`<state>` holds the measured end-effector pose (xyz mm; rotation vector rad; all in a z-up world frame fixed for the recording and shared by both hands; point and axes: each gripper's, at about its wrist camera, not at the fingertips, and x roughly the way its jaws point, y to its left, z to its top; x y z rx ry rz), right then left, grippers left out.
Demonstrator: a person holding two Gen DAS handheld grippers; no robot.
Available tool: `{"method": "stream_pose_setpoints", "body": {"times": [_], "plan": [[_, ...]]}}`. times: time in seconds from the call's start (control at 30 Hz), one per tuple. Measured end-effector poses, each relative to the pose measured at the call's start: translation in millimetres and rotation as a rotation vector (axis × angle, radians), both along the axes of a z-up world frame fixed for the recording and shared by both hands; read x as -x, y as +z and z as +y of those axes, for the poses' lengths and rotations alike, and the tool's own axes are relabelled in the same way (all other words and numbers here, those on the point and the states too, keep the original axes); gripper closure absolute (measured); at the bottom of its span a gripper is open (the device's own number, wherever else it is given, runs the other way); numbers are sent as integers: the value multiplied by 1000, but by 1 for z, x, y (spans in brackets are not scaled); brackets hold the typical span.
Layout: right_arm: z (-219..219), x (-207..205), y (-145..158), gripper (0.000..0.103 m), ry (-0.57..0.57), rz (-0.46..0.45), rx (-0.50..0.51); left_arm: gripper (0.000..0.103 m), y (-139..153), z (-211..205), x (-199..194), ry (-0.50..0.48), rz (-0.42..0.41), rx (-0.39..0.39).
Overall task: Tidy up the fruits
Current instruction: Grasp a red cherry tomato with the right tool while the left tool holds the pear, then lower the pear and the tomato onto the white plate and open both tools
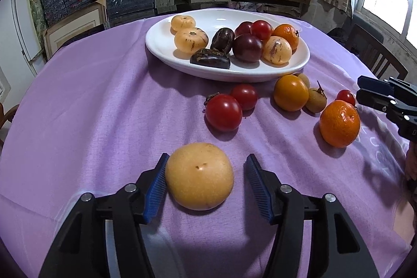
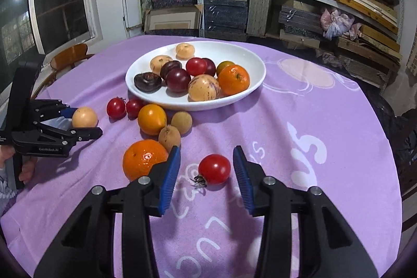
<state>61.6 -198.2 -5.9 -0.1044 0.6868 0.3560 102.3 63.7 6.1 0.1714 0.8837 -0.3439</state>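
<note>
Fruit lies loose on the purple tablecloth (image 1: pixel 91 100) in the left wrist view: the left gripper (image 1: pixel 206 173) stands released around a pale yellow fruit (image 1: pixel 199 175), its left pad just beside the skin, the right pad apart. Beyond lie two red tomatoes (image 1: pixel 224 111), a tangerine (image 1: pixel 338 123), and the white plate (image 1: pixel 161 43) already bearing fruit. In the right wrist view the right gripper (image 2: pixel 206 168) is unclenched around a small red tomato (image 2: pixel 215 168) on the cloth, neither pad touching it.
</note>
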Motion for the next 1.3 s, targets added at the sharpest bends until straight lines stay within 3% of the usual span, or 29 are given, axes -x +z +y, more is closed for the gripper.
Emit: {"method": "stream_pose_setpoints", "body": {"times": [0.2, 0.5, 0.53, 0.57, 0.6, 0.67, 0.73, 0.9, 1.1, 1.2, 1.3], "plan": [[9, -6, -17, 61, -14, 46, 49, 37, -1, -3, 1, -5, 2, -4], [1, -23, -27, 62, -49, 133, 22, 34, -1, -5, 1, 0, 4, -2], [2, -25, -29, 63, -47, 148, 23, 34, -1, -5, 0, 3, 3, -3], [2, -26, -31, 73, -44, 157, 24, 34, -1, -6, 0, 7, 3, -2], [2, -27, -32, 73, -42, 162, 21, 34, -1, -6, -1, 11, 4, 1], [2, -27, -32, 73, -44, 163, 19, 41, 0, -4, -1, 29, -1, 7], [2, -27, -32, 73, -43, 162, 21, 57, 2, 3, -2, 54, -5, 31], [1, -25, -31, 73, -48, 155, 10, 57, 4, 6, -1, 54, -1, 57], [-6, -14, -2, 73, -72, 36, -46, 57, 25, 2, -4, 43, -77, 48], [-4, -25, 24, 73, -70, -4, -43, 58, 48, -9, -28, 34, -125, 13], [4, -54, 52, 73, -71, -32, -32, 58, 70, -21, -59, 30, -156, 35]]}}
